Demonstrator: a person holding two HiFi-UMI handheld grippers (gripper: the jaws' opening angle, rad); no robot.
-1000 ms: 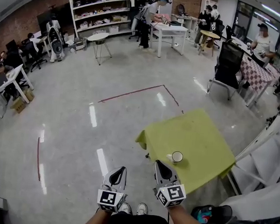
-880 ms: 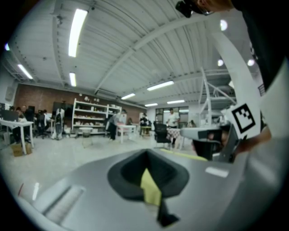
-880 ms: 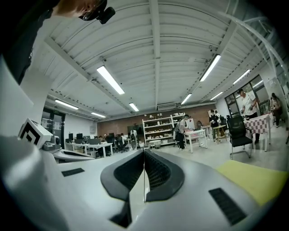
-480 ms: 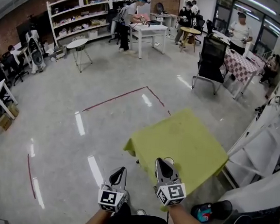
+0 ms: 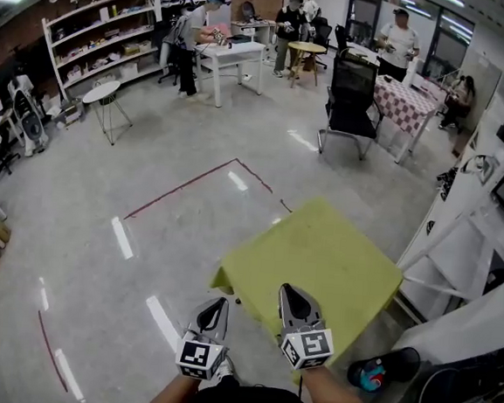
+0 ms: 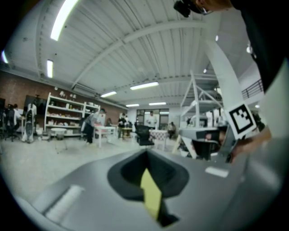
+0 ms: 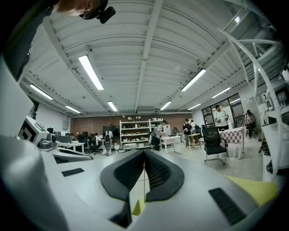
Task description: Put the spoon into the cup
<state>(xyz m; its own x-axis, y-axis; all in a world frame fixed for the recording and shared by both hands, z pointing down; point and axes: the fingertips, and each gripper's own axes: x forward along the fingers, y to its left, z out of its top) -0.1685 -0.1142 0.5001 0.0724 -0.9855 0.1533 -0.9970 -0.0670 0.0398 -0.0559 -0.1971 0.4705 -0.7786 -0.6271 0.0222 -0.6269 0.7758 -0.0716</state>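
Table point(image 5: 336, 247) top is square, smooth and yellow-green, its near edge cut off behind the grippers. The left gripper point(image 5: 220, 303) hangs just off the table's near-left corner, and the right gripper point(image 5: 287, 289) over its near edge. Both have black jaws pressed together on nothing, the right's pads ribbed. Each carries a cube with black-and-white square markers. Neither cup nor spoon can be made out in any view.

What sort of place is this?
Likely a shared lab or workshop: white storage shelves against a brick wall, people at work tables, red tape lines on the floor.
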